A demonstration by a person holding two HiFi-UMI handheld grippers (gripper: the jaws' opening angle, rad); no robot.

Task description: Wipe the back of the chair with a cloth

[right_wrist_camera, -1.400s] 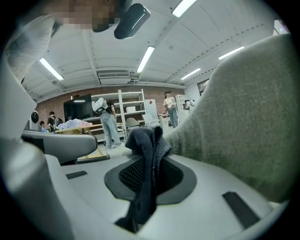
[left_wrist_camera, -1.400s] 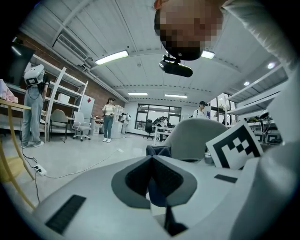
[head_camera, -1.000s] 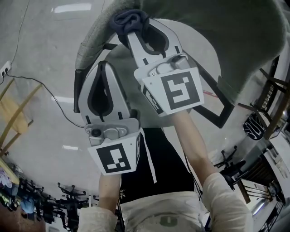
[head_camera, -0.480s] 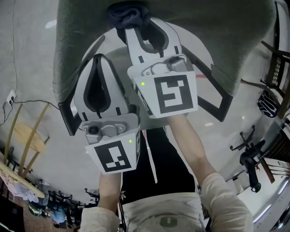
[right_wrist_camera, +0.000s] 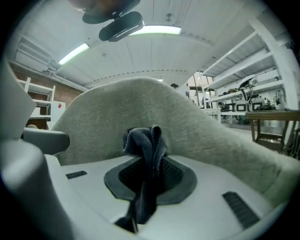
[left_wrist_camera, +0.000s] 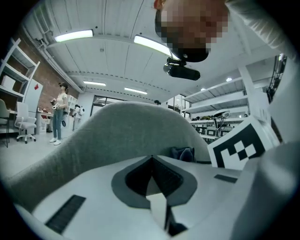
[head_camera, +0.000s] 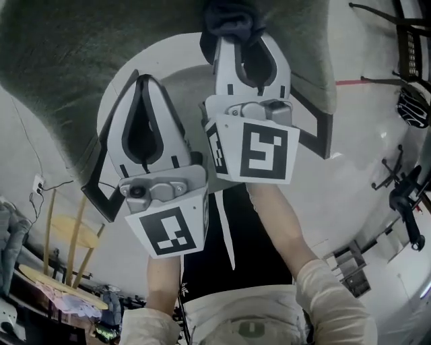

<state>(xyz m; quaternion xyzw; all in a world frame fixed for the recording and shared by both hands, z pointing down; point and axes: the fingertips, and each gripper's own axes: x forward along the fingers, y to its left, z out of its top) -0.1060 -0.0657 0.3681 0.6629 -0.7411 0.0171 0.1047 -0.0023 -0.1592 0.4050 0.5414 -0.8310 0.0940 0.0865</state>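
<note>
At centre left, the left gripper (head_camera: 143,82) had its 2 jaws closed together on nothing. Beside it, the right gripper (head_camera: 246,39) pinched a dark cloth (head_camera: 227,16) at top centre, right at the grey chair back (head_camera: 60,60) spanning the upper frame.

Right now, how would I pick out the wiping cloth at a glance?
Start at the broad grey fabric chair back across the top of the head view. The right gripper points up at it, with the dark blue crumpled cloth pinched between its jaws. It is the only dark, bunched soft thing; the left gripper alongside is shut on nothing.
</note>
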